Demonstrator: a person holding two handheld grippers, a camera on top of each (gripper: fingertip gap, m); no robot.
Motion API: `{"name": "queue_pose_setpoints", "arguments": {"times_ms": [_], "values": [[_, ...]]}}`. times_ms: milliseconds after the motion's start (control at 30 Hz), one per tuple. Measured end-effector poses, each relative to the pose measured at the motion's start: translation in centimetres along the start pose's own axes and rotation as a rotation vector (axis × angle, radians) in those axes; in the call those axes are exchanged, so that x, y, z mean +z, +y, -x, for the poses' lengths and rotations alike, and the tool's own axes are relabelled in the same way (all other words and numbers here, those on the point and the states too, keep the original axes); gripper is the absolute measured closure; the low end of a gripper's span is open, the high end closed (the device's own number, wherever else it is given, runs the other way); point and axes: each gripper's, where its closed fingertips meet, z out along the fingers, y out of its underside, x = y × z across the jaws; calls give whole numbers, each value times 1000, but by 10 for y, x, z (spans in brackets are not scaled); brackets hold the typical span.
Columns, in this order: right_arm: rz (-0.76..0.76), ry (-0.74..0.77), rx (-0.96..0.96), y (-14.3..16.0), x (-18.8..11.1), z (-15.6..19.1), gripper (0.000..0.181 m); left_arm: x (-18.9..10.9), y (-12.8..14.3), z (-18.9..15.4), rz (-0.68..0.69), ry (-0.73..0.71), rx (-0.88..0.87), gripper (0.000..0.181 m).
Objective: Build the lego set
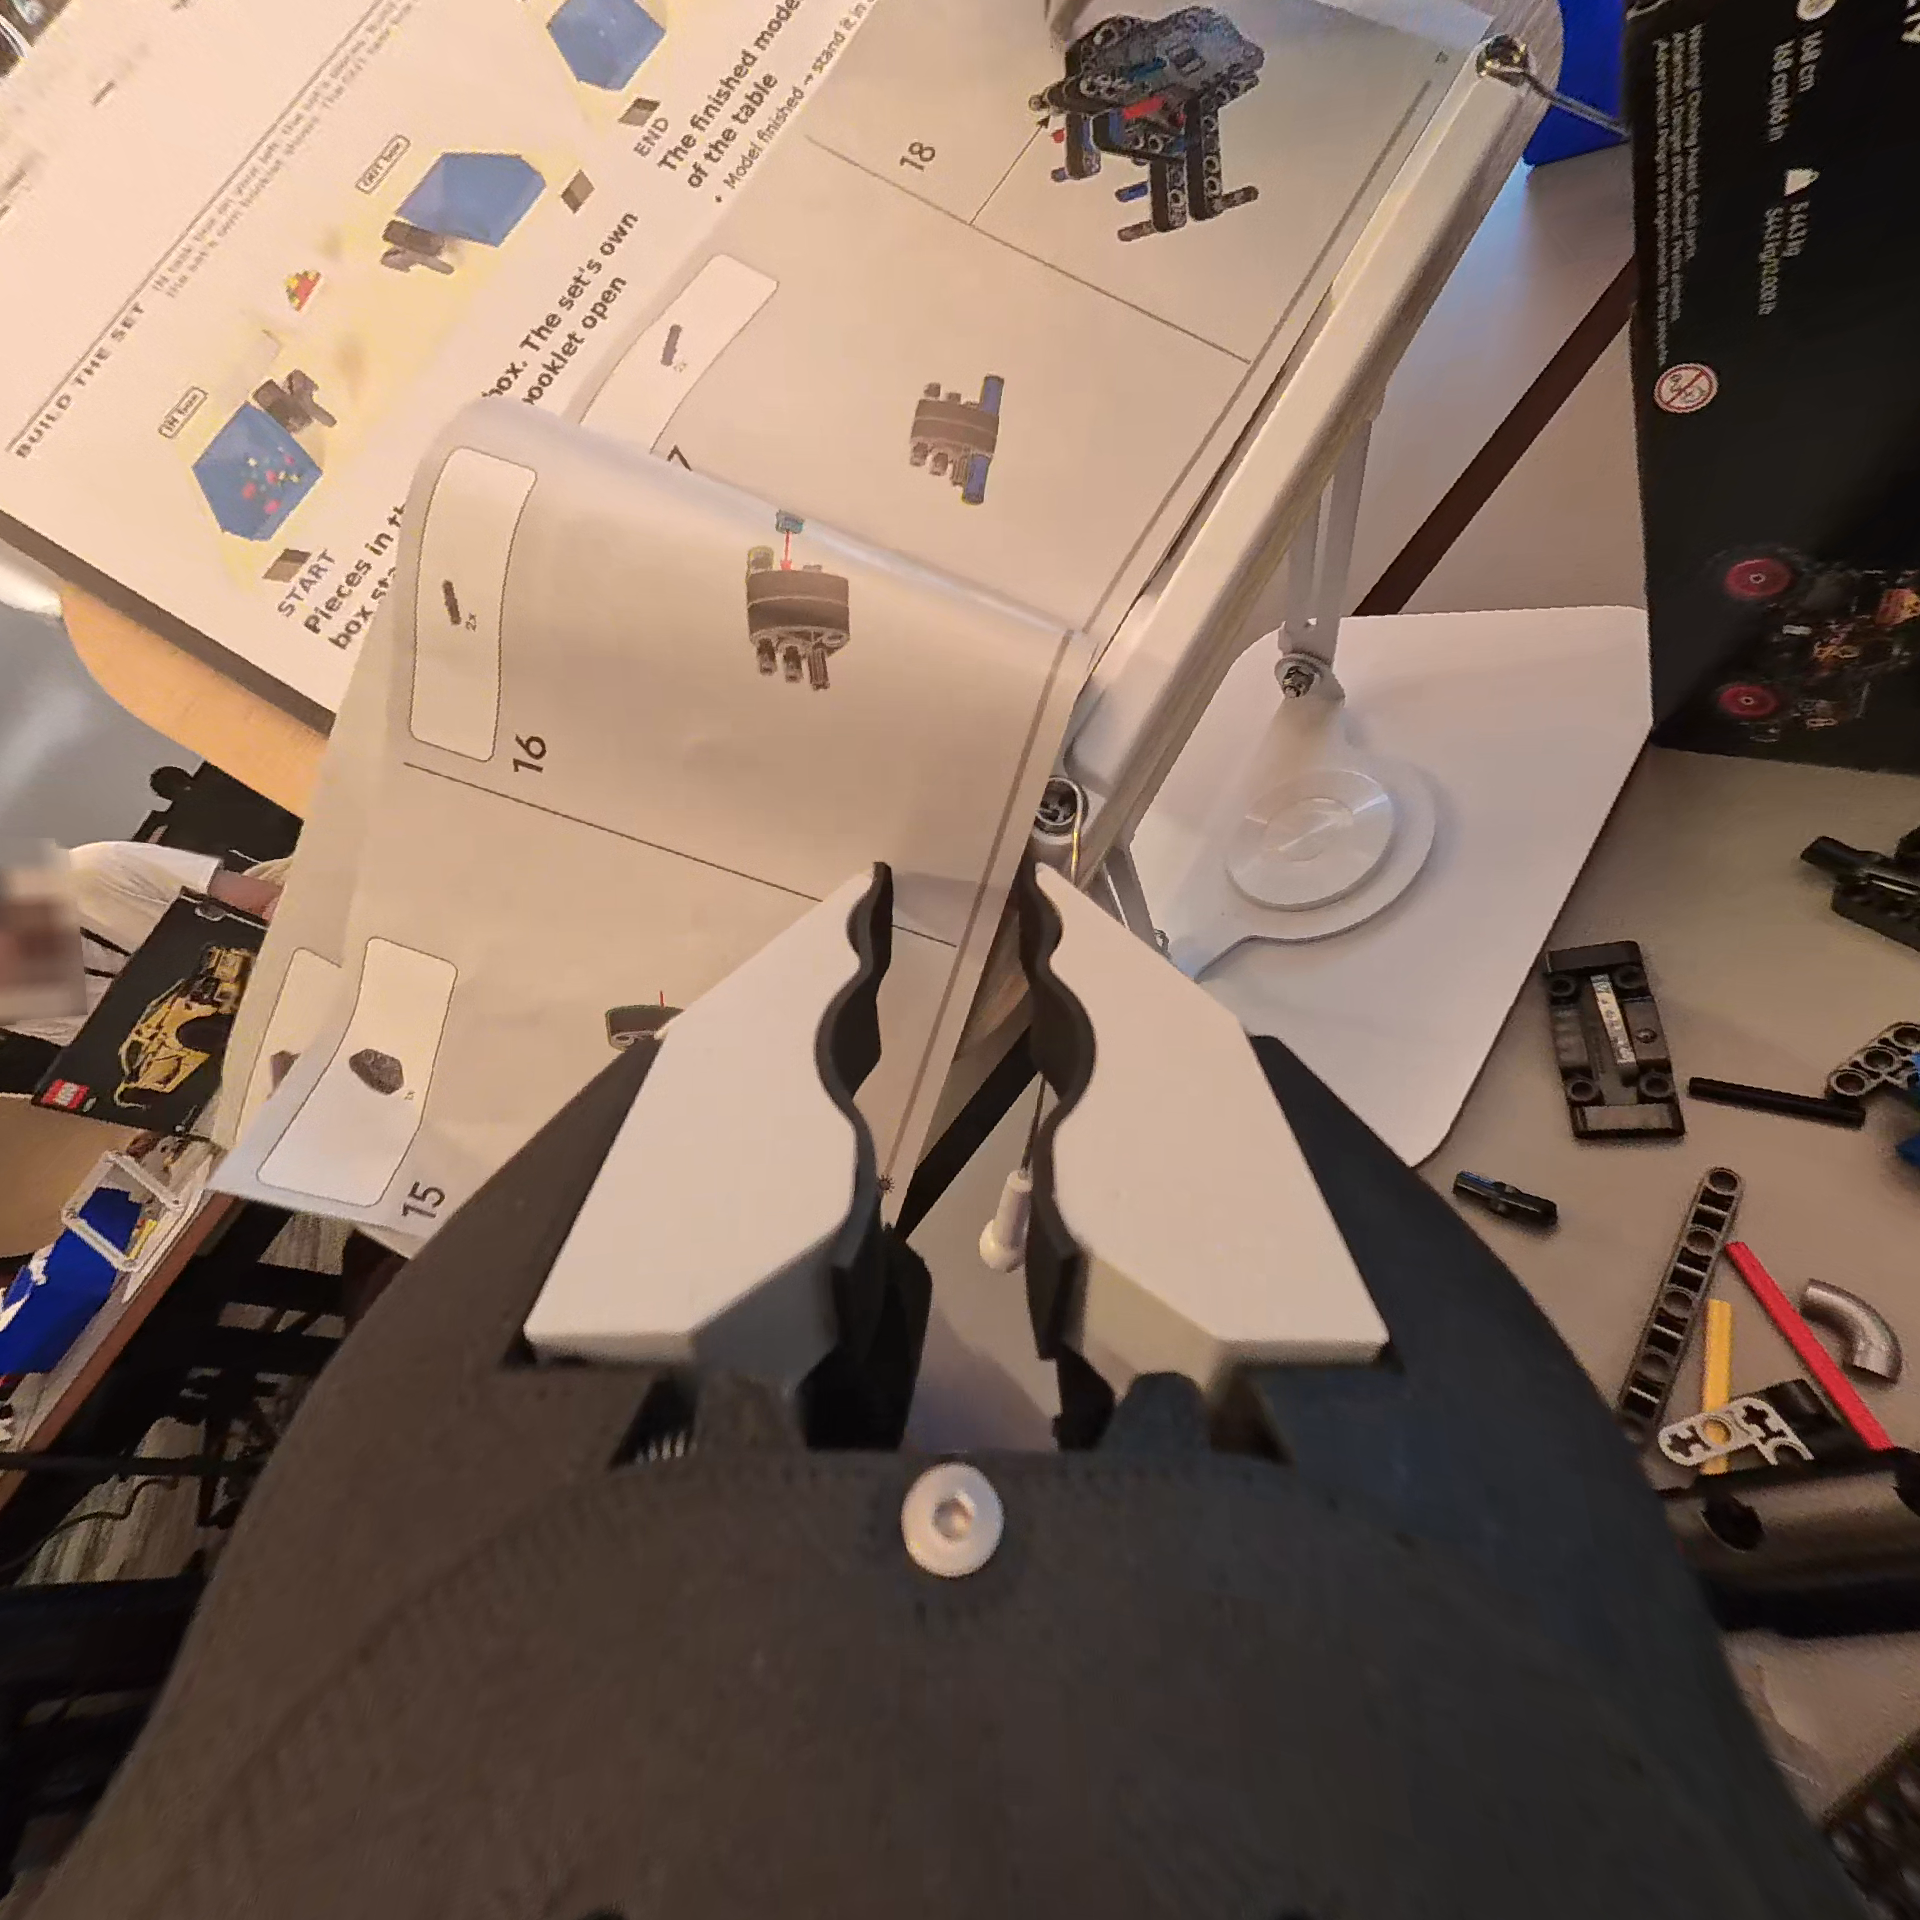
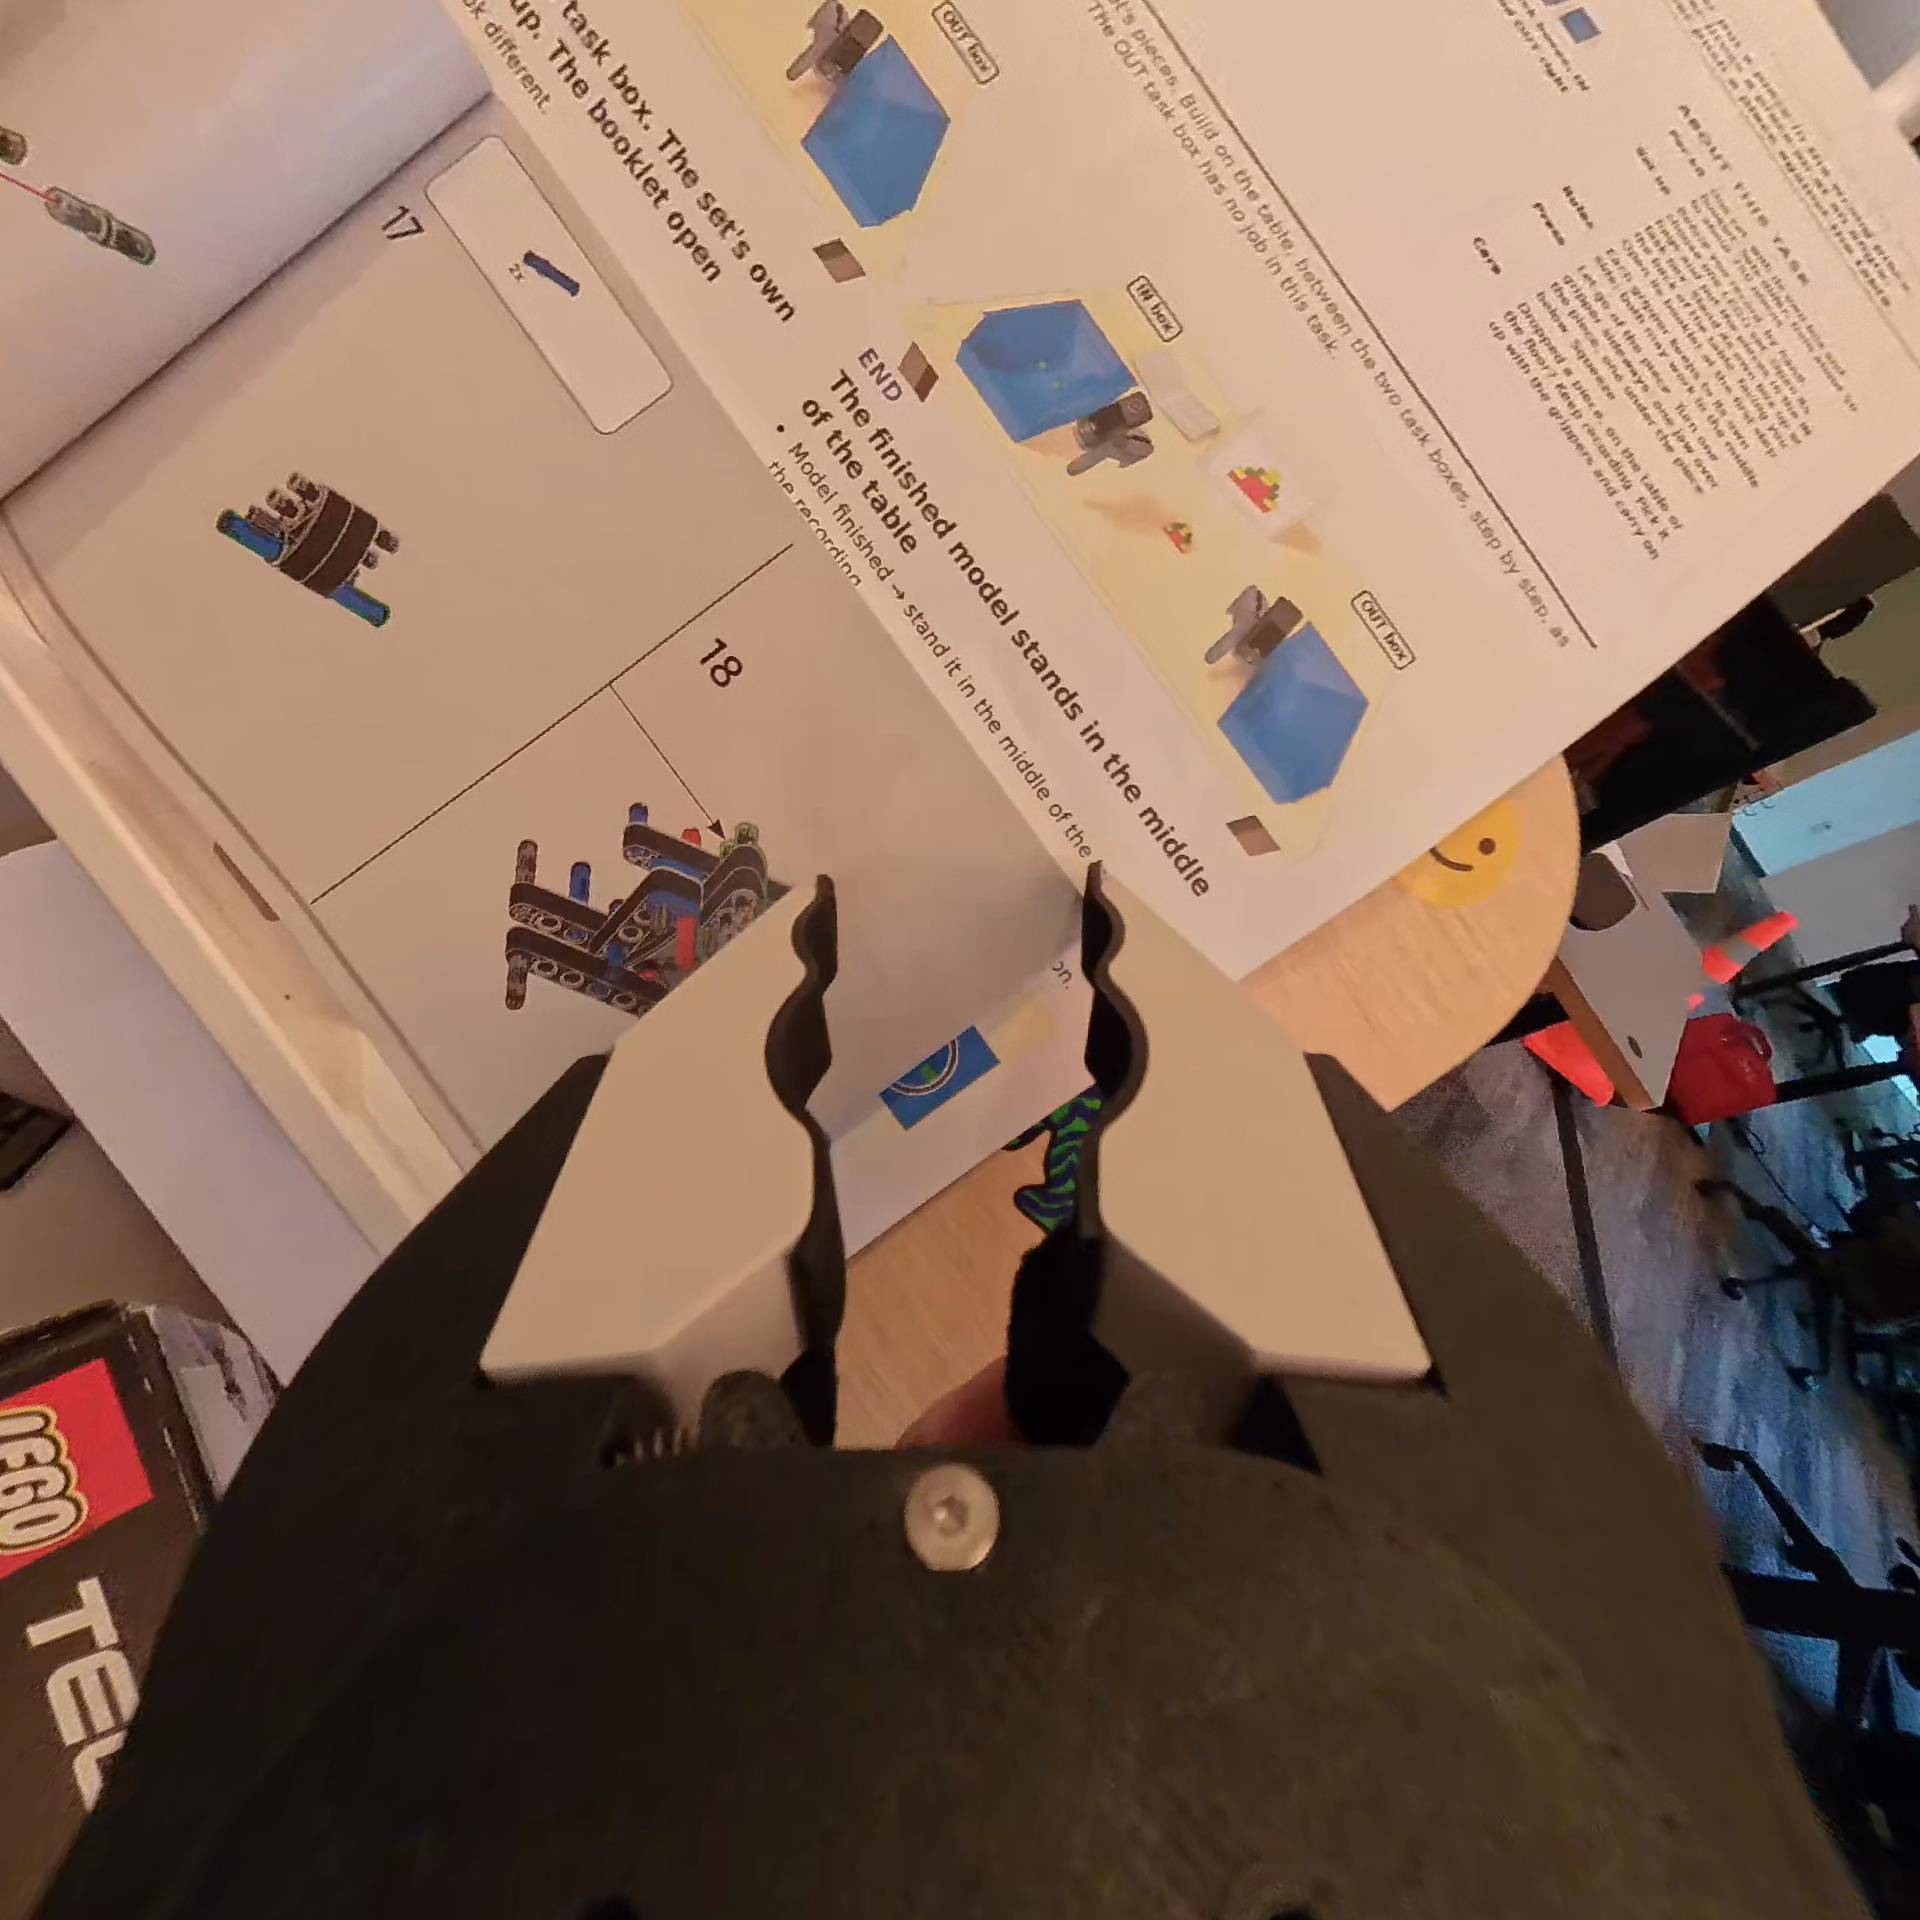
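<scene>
Left wrist view: the left gripper (image 1: 956, 894) is a little open around the edge of a curled booklet (image 1: 727, 644) page, not squeezing it. Loose lego pieces (image 1: 1683, 1288) lie on the table to the right.

Right wrist view: the right gripper (image 2: 956, 904) is wide open and empty, near the booklet's other page (image 2: 499, 644). The page could slip or tear if pulled hard

Grey instruction booklet (image 1: 727, 675) with black numerals; at three o'clock, black beams (image 1: 1678, 1304), red axle (image 1: 1803, 1345), yellow axle (image 1: 1714, 1371).

Two wrist views, close above the open instruction booklet (image 1: 727, 644) (image 2: 416, 582) (shared, from opposite sides).
</scene>
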Motion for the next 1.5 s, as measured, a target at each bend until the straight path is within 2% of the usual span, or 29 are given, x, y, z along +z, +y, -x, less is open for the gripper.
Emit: {"name": "queue_pose_setpoints", "arguments": {"times_ms": [133, 233, 400, 667, 933, 1100, 1233, 1500], "values": [[-17, 58, -62, -2, -1, -2, 135, 0, 1, 0, 2, -4, 6, 160], [-22, 20, -42, -1, 1, 5, 153, 0, 1, 1, 1, -11, 7, 161], [-19, -15, -16, -2, 1, 4, 151, 0, 1, 1, 5, -11, 16, 161], [-32, 8, -11, 0, -1, -1, 135, 1, 2, 0, 5, -10, 18, 161], [-20, 1, -12, 1, 1, 0, 138, 1, 1, 1, 7, -19, 25, 161], [-25, 10, -34, 0, 1, 4, 154, 1, 1, 1, 7, -24, 28, 161], [-34, 32, -64, -1, -2, 5, 157, 1, 2, 1, 8, -18, 31, 161], [-62, 75, -80, -10, -17, 6, 154, 0, 1, 1, 10, -15, 37, 160]]}}
